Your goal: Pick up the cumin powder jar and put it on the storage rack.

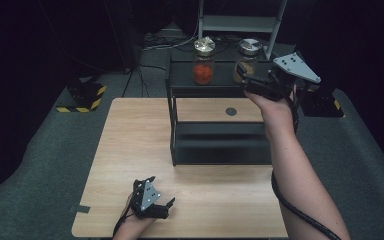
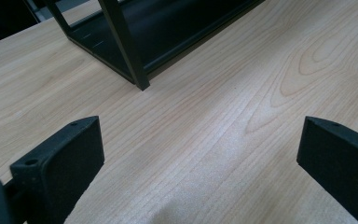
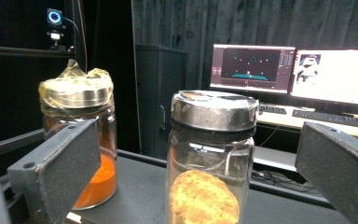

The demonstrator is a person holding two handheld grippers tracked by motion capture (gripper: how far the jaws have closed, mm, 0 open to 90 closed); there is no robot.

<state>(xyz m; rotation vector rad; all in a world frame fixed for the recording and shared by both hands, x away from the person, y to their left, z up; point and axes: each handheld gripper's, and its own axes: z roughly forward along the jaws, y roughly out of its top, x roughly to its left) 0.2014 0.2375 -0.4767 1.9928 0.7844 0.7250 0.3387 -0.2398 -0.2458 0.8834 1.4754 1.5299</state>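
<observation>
While raised, right gripper (image 1: 243,75) flanks jar (image 3: 210,163).

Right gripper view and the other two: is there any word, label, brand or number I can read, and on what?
No text can be read.
Two lit computer monitors: graphics and windows, too small and blurred.
Glass jar of tan powder with silver metal lid: no label.
Glass jar of orange powder with plastic-wrapped lid: no label.
Black metal two-tier shelf, light wooden table: no markings.

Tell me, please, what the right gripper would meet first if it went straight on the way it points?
Most likely the jar with the tan powder: it stands between the open jaws of the right gripper, nearer than the orange-powder jar beside it.
</observation>
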